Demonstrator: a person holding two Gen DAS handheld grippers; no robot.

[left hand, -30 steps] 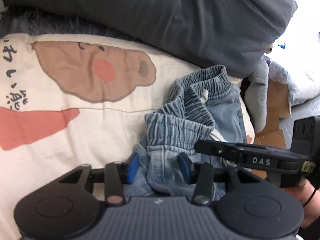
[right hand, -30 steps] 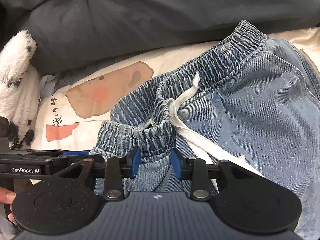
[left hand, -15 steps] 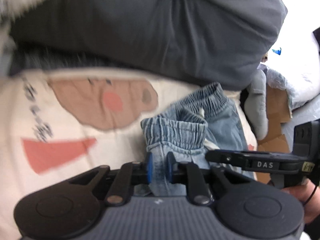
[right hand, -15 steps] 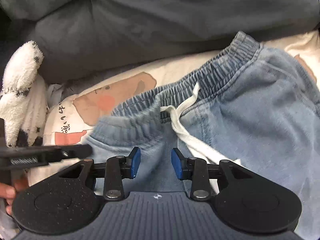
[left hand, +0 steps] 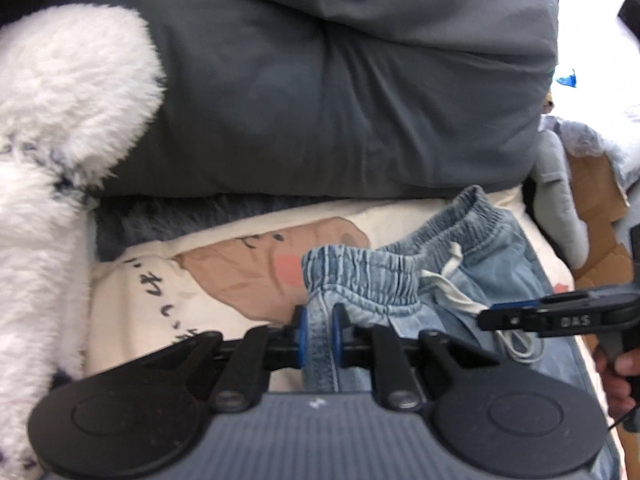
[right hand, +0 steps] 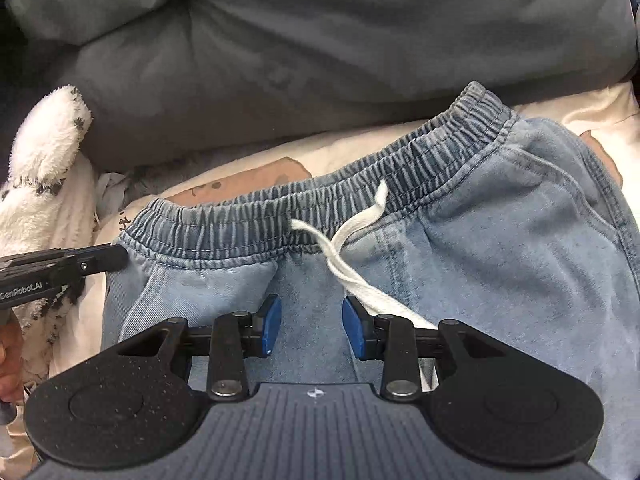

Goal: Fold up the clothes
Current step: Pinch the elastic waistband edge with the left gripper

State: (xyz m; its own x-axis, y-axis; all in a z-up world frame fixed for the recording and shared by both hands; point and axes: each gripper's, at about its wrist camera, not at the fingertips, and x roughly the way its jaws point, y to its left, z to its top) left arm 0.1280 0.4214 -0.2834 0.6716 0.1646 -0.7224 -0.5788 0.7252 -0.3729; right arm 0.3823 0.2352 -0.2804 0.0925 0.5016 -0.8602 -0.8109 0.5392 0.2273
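Behind the bed (right hand: 360, 148) lies a big grey duvet (left hand: 320, 100). On the cream sheet rest the denim shorts (right hand: 500, 248). Left tongs (left hand: 319, 326) are clamped on the waistband corner; right tongs (right hand: 311, 328) stand apart over the cloth, gripping nothing. Risk: the thin pinch may slip, or the drawstring (right hand: 352, 248) may snag.

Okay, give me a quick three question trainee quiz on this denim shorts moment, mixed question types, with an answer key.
1. True or false: the left gripper is clamped on the denim shorts.
2. The drawstring is: A white, B red, C black?
3. Fill in: the right gripper's blue pads stand ____ over the denim.

Key: 1 true; 2 A; 3 apart.
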